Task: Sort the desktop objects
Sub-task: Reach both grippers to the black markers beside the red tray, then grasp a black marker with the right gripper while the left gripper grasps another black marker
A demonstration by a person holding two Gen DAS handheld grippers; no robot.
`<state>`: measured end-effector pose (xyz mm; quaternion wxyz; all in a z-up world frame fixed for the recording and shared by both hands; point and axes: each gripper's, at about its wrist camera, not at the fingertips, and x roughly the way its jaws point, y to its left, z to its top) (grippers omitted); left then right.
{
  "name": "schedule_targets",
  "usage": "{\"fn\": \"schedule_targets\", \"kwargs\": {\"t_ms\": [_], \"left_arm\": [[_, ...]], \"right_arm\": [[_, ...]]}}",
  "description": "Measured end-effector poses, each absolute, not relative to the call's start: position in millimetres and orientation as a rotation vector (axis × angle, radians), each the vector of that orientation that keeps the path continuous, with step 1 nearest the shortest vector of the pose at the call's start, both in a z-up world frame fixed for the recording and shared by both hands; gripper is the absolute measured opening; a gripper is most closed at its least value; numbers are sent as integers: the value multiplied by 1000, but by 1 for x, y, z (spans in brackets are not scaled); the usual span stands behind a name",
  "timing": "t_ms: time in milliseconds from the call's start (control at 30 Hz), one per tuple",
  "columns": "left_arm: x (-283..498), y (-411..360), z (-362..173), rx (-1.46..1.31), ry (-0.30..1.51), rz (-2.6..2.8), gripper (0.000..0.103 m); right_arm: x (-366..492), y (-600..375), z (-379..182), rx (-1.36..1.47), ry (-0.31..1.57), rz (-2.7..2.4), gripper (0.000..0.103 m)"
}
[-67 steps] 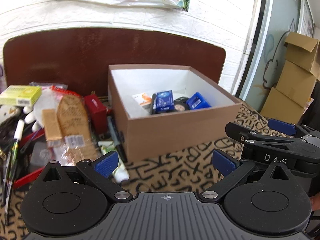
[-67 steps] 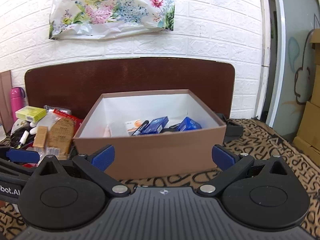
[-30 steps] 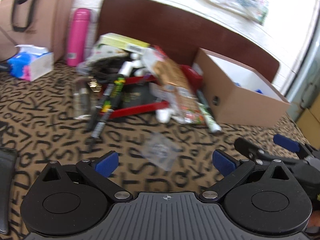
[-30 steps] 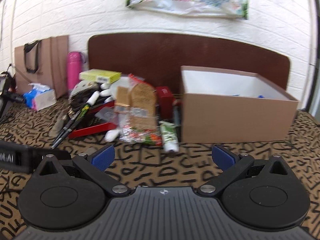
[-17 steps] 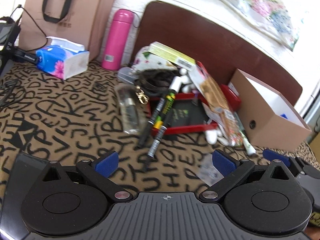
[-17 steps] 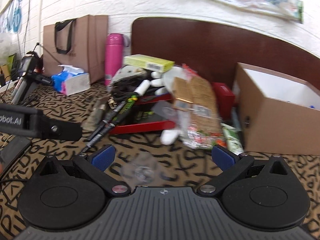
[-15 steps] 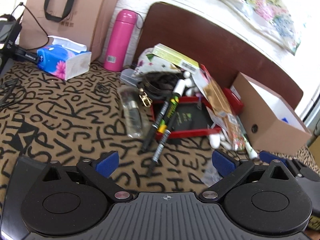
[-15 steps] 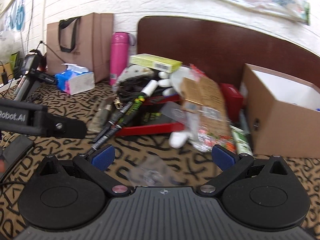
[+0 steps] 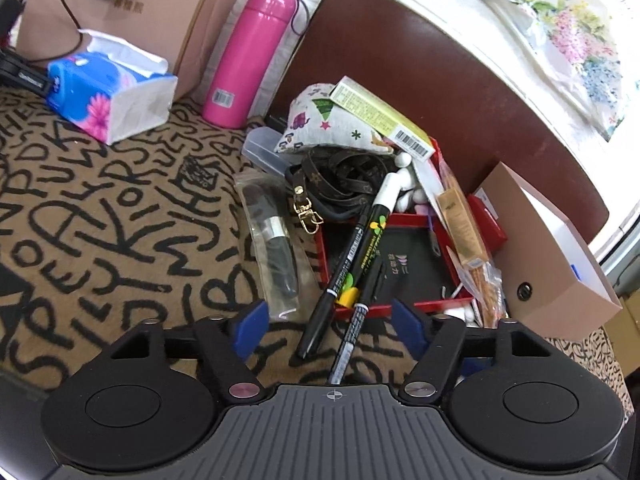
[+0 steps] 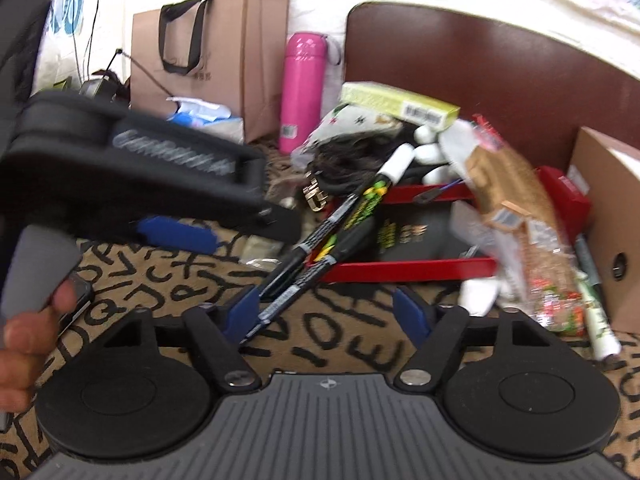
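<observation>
Both claws closing, nothing gripped; L claw [image 9: 325, 325] over pens [image 9: 362, 256]; R claw [image 10: 328, 312] beside.

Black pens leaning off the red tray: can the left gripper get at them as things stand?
Probably yes. The left gripper is open, its jaws having just been closing, and the lower ends of the black pens already lie between its fingers on the cloth. Nothing covers them there; only their upper ends rest on the red tray.
</observation>
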<state>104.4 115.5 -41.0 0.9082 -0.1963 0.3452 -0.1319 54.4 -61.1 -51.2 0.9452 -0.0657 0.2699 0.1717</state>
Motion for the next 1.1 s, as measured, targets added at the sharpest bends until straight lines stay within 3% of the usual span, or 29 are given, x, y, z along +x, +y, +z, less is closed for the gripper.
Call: {"fn": "schedule_targets", "kwargs": {"t_ms": [133,300,433,600,667,700,733,800,900,1100], "left_arm": [[122,114,-48,-396,739,-279,60],[135,108,-53,-368,754,-296,50],[142,101,-55,-337,758,-316,49],[150,98,-59,-327,775,-323,49],[151,96,-59,-316,779,-327,48],[151,95,-59,-308,784,-327,40],[150,93,-60,-299,789,-324,25],[149,93,-60,-302,795,-325,11],[144,92,-59,-302,805,-327,7],[121,81,-60,-262,847,-351,6]], "right_arm": [[61,-51,-58,-143,574,375,72],[71,-48,-66,-122,611,375,63],[73,-50,-68,-99,623,381,57],[73,-56,-66,-66,629,380,32],[74,-60,-66,-56,635,379,30],[75,-63,-65,-51,640,377,27],[75,-66,-65,-45,645,373,25],[77,-72,-64,-31,657,369,16],[77,-81,-63,-10,671,365,11],[66,-95,-61,-21,683,378,10]]}}
